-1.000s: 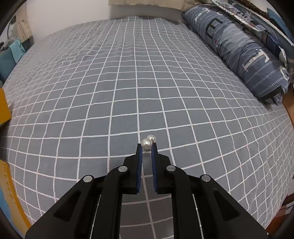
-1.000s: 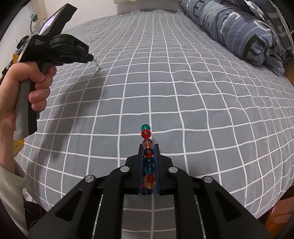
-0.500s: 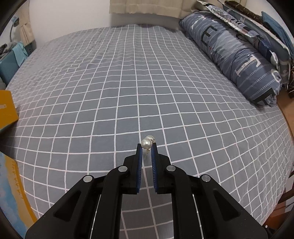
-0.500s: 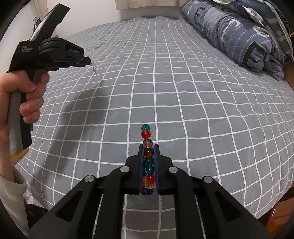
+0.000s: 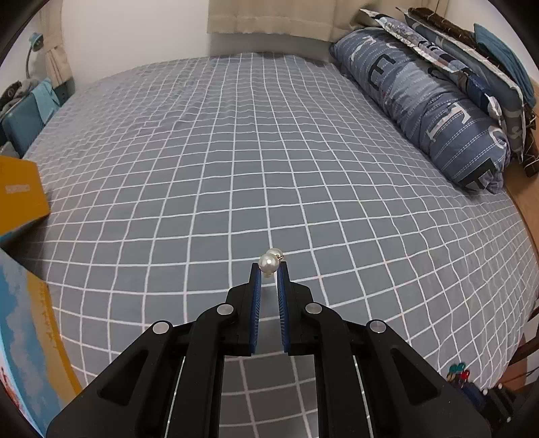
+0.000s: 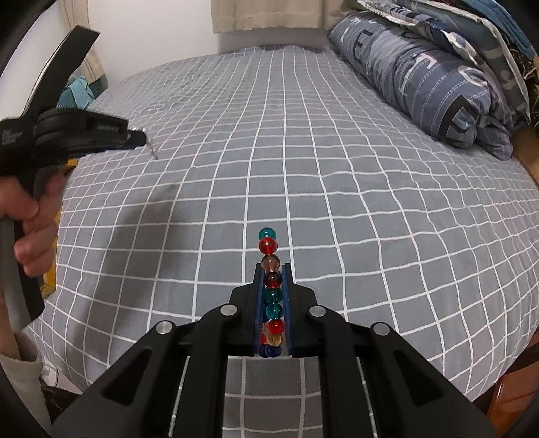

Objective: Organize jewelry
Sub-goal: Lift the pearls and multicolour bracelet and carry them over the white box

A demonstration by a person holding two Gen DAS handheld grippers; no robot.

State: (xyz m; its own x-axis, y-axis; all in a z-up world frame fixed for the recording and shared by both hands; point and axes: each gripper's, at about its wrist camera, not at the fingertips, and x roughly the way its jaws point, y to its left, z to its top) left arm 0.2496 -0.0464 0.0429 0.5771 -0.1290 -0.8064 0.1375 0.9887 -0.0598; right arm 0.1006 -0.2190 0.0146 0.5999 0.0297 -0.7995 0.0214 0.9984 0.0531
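Pillows (image 5: 434, 101) were piled along the bed's (image 5: 235, 168) right edge, a box (image 5: 20, 198) was parked at its left edge, curtains (image 5: 269, 17) behind.

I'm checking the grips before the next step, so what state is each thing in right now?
left gripper: shut on pearl earrings
pearl earrings: pinched at the fingertips, held above the bed
right gripper: shut on bead bracelet
bead bracelet: clamped between the fingers, top beads sticking out past the tips
bed: made, checked sheet smooth
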